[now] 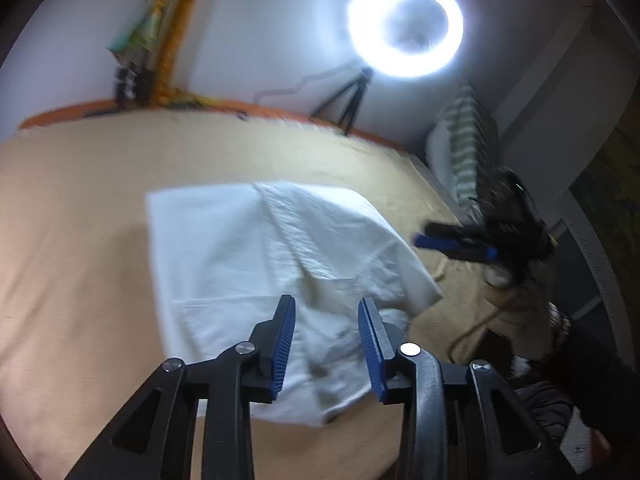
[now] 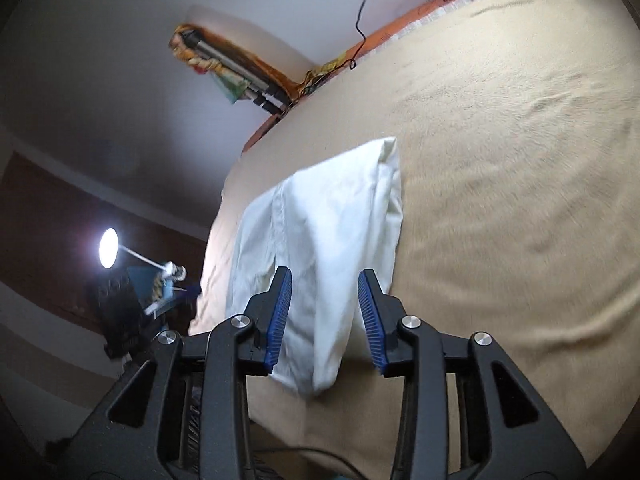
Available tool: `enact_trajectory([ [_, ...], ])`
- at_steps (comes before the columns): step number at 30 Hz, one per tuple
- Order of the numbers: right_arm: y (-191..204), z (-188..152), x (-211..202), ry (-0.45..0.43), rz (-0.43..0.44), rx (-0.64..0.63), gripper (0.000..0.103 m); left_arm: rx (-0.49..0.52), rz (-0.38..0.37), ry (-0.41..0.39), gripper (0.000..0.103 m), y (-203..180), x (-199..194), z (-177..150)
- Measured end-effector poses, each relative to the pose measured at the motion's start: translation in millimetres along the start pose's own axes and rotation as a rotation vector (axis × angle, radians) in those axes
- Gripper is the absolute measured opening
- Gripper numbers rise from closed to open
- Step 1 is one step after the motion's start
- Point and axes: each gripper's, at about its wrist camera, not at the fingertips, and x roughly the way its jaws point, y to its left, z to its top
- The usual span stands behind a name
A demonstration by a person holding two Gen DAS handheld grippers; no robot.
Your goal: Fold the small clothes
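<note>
Fingers released above the cloth (image 1: 256, 264)
Both the left gripper (image 1: 327, 342) and right gripper (image 2: 325, 314) stood part-open, gripping nothing, on the bed (image 2: 500, 160).

Both wrist views look down along their tools, close over the same white garment (image 1: 256, 280) on the bed (image 2: 520, 160).

A tan blanket (image 1: 80, 240) covers the bed; a glowing ring light (image 1: 405, 26) stands on a black tripod (image 1: 348, 100) behind it; a small desk lamp (image 2: 108, 248) shines across the room.
</note>
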Motion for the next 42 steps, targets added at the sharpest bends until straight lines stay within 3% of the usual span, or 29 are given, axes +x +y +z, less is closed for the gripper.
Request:
enact_trajectory([
  [4,-3,20,24,0.04,0.026,-0.019,0.037,-0.09,-0.09,0.095,0.041,-9,39,-5],
  [11,-8,25,35,0.063,0.016,-0.039,0.037,-0.219,-0.157,0.138,0.045,-14,84,-30],
  [13,-12,25,34,0.067,0.03,-0.024,0.037,-0.214,-0.165,0.139,0.039,-19,88,-34],
  [15,-15,24,33,0.069,0.036,-0.019,0.037,-0.196,-0.175,0.148,0.004,-24,92,-34],
  [16,-15,24,33,0.07,0.037,-0.017,0.037,-0.187,-0.178,0.15,0.0,-26,93,-33],
  [18,-15,23,34,0.074,0.03,-0.019,0.036,-0.178,-0.194,0.148,0.0,-28,89,-31],
  [21,-10,22,34,0.073,0.03,-0.026,0.012,-0.178,-0.231,0.148,0.0,-29,75,-26],
  [22,-6,21,33,0.066,0.006,-0.048,0.009,-0.177,-0.241,0.143,0.0,-29,69,-25],
  [24,-1,18,34,0.066,-0.039,-0.114,0.007,-0.169,-0.246,0.139,0.0,-29,63,-25],
  [30,3,13,48,0.09,-0.3,-0.244,0.006,-0.157,-0.151,0.219,0.0,-18,93,-41],
  [32,11,16,40,0.075,-0.334,-0.271,0.006,-0.15,-0.16,0.219,0.001,-21,89,-39],
  [33,18,19,33,0.049,-0.35,-0.29,0.006,-0.141,-0.173,0.224,0.009,-23,86,-37],
  [36,40,28,15,-0.035,-0.329,-0.332,0.006,-0.076,-0.167,0.205,0.029,-34,62,-30],
  [39,71,34,17,-0.055,-0.292,-0.412,0.006,-0.038,-0.147,0.144,0.031,-35,31,-17],
  [42,102,37,42,-0.014,-0.272,-0.506,0.006,0.006,-0.043,0.062,0.032,-24,12,6],
])
